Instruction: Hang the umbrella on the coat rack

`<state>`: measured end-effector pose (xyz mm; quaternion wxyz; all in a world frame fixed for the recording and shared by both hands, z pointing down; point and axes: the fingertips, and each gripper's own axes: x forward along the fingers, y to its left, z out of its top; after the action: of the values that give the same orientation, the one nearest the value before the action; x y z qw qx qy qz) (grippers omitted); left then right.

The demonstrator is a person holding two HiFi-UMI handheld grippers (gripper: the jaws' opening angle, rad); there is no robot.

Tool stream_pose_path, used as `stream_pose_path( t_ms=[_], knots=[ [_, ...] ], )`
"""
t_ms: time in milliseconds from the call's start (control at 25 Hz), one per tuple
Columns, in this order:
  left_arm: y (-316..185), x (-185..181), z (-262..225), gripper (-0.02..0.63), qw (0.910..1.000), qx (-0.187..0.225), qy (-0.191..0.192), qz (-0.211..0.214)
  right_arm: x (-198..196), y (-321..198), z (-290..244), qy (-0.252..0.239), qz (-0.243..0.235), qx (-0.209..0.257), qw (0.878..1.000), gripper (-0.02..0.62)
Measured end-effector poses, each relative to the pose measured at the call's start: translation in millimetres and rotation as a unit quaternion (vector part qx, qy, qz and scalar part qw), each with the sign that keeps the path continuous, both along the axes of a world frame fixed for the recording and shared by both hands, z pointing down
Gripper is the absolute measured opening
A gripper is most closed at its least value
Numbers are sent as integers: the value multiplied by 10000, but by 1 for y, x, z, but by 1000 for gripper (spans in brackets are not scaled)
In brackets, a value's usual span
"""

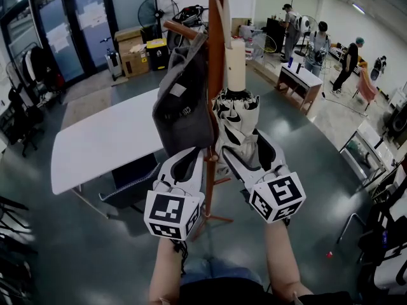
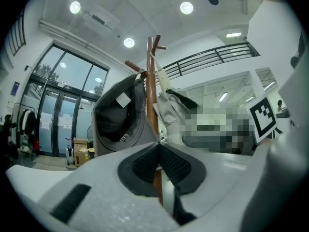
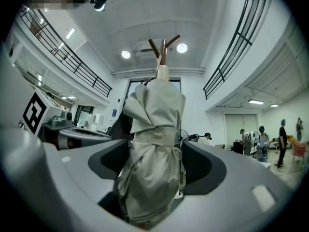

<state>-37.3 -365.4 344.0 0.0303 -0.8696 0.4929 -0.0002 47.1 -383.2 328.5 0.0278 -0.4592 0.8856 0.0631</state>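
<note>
My right gripper (image 1: 245,146) has its jaws spread wide on either side of the umbrella (image 1: 236,116), and in the right gripper view neither pad seems to press on the cloth, so I judge it released. My left gripper (image 1: 191,161) is clenched on nothing, its pads meeting just near of the rack (image 1: 216,18) and below the cap (image 1: 184,103). The umbrella hangs upright, close against the right side of the rack's pole, with its handle (image 1: 236,65) uppermost and just below the pegs. Since nothing grips it and it does not drop, the hanging itself looks done. I cannot make out the loop or the peg that bears it. What seems left is to draw the right gripper back toward me without brushing the cloth, and to see that the umbrella stays put. The umbrella is a short folding one. Its canopy is pale with dark markings, rolled up and bound by a band at about mid-height, and the loose folds bulge below the band. The handle is a plain cream cylinder.
</note>
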Motion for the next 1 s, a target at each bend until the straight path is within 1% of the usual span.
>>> stream_pose_path(
  t_ms=[160,400,600,800,920,1000],
  knots=[
    [5,0,-3,2,10000,-7,-9,-18,11,7,-6,-194,55,3,9998,350],
    [9,-7,-19,2,10000,-34,50,-80,25,17,-20,-249,240,-13,9994,342],
    [13,-9,-31,2,9998,-30,-12,-186,49,28,-34,-448,493,92,9977,287],
    [19,-23,-40,2,9986,65,-137,-499,71,40,-39,-606,834,165,9945,204],
    [24,-29,-43,2,9974,127,-152,-693,83,48,-39,-615,1042,189,9925,148],
    [27,-32,-45,2,9969,143,-147,-762,89,54,-38,-602,1148,198,9914,124]
  ],
)
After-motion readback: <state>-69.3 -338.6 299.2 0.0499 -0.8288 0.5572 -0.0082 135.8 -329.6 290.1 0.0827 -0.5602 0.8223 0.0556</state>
